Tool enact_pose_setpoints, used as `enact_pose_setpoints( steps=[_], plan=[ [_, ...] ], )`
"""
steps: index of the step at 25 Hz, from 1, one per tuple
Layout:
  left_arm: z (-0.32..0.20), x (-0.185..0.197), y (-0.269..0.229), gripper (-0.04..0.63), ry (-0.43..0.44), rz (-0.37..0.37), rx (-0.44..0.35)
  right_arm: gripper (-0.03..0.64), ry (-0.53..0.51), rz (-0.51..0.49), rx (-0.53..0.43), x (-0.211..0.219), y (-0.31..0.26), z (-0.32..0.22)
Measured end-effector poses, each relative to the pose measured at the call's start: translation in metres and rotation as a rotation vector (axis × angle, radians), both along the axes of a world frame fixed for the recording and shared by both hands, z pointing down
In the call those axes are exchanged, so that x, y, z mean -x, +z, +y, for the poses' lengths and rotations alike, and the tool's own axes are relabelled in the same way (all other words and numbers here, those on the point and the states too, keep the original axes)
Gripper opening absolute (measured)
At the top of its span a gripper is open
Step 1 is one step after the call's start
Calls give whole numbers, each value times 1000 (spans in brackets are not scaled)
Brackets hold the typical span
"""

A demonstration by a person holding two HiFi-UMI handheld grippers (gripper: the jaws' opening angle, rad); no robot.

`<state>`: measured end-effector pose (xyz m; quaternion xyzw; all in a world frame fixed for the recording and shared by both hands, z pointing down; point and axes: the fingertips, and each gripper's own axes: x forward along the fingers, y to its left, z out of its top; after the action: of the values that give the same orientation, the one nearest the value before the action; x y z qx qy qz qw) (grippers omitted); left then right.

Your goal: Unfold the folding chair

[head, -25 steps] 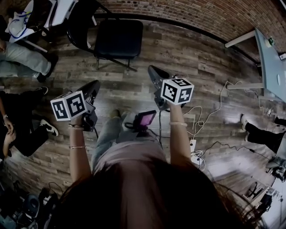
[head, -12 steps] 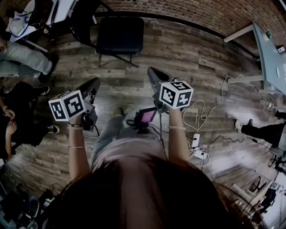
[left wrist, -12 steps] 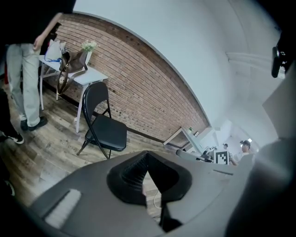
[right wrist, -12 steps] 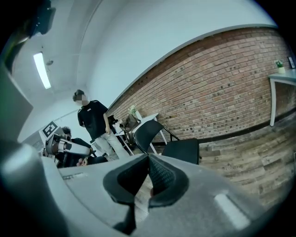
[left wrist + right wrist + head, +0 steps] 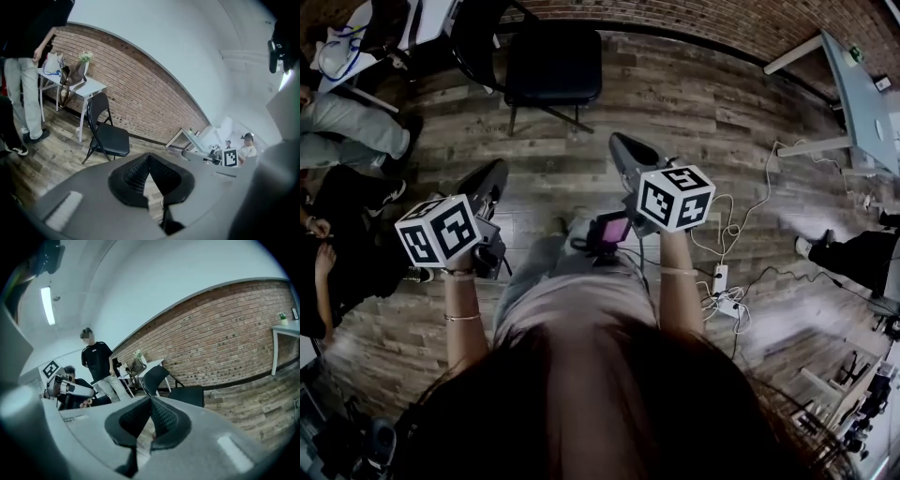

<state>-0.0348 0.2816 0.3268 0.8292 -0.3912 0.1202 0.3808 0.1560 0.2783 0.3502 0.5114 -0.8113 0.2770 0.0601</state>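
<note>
The black folding chair [image 5: 551, 66] stands unfolded on the wood floor by the brick wall, its seat flat and its backrest up. It also shows in the left gripper view [image 5: 110, 138] and the right gripper view [image 5: 187, 392]. My left gripper [image 5: 492, 178] hangs well short of the chair, shut with nothing between its jaws [image 5: 150, 157]. My right gripper [image 5: 623, 150] is held beside it, also apart from the chair, shut and empty [image 5: 151, 401]. Both point towards the chair.
A white table [image 5: 422, 19] with bags stands left of the chair. People sit at the left [image 5: 347, 122], and another person's leg [image 5: 853, 258] is at the right. Cables and a power strip [image 5: 722, 281] lie on the floor at the right. A grey table [image 5: 858, 94] is at the far right.
Both grippers have drawn back a little from the chair and risen slightly. The chair sits higher in the head view. The jaws stay shut.
</note>
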Motion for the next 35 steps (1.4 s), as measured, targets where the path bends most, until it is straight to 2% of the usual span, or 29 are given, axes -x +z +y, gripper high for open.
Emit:
enact_pose_setpoints(
  steps=[5,10,16,35],
  plan=[
    [13,0,-23,-3,23,30,-33,-5,16,11,-28,3,-24,15],
    [23,1,-41,-3,39,18,-66,-5,17,16,-59,12,-44,23],
    [28,-2,-53,-3,50,43,-86,-6,16,25,-84,17,-61,34],
    [15,-16,-57,-3,40,43,-86,-6,0,18,-65,8,-62,28]
  ],
)
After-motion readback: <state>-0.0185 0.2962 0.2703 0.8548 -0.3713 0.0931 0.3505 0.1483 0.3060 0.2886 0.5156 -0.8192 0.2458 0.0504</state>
